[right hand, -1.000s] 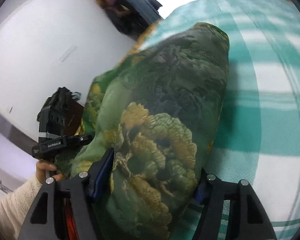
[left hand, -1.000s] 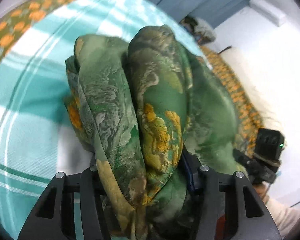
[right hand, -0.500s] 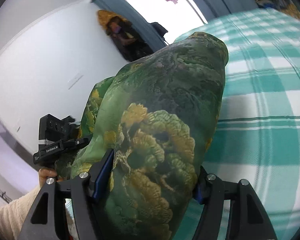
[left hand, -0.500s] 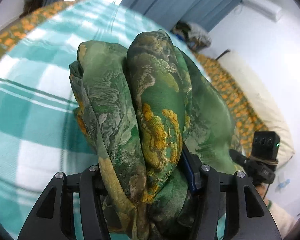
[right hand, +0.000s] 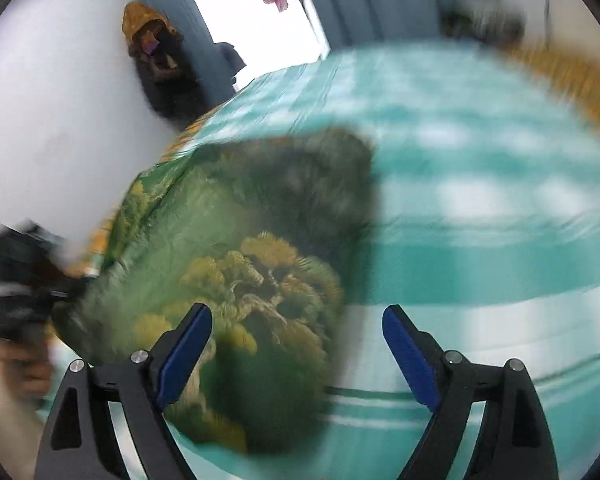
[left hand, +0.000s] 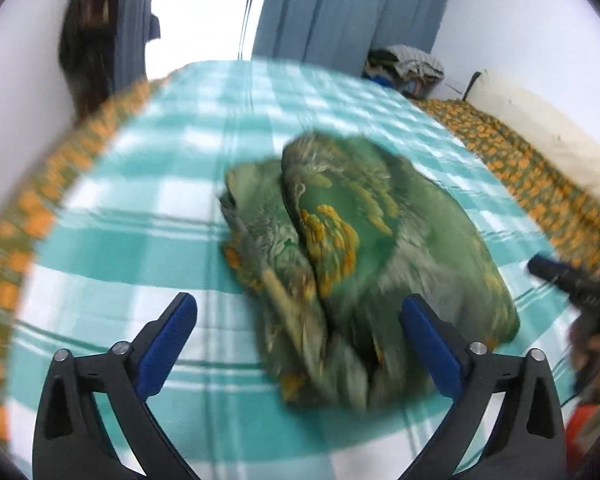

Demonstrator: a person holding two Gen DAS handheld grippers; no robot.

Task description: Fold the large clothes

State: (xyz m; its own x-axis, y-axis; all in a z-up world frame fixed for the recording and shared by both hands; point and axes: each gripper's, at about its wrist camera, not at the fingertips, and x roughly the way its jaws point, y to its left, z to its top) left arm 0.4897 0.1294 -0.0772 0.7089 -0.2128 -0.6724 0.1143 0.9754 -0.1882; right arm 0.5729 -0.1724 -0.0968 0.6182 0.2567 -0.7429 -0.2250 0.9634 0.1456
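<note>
A folded green garment [left hand: 360, 252] with yellow printed patches lies as a thick bundle on the teal and white checked bedspread [left hand: 140, 208]. My left gripper [left hand: 296, 312] hangs above its near end, jaws opening wide, and the blue pads [left hand: 428, 344] do not press the cloth. In the right wrist view the same garment [right hand: 236, 264] lies left of centre. My right gripper [right hand: 296, 324] is over its near edge, jaws opening, pads [right hand: 184, 352] clear of the fabric. Both views are blurred by motion.
An orange-flowered cover [left hand: 532, 168] and a white pillow [left hand: 548, 128] run along the bed's right side. Blue curtains [left hand: 340, 8] and a bright window stand behind. A pile of clothes [left hand: 404, 64] sits at the far corner. Dark clothes [right hand: 160, 60] hang on the left wall.
Both grippers held the bunched garment between their pads before. Now both have let go and pulled back and up, and the bundle lies on the bedspread.
</note>
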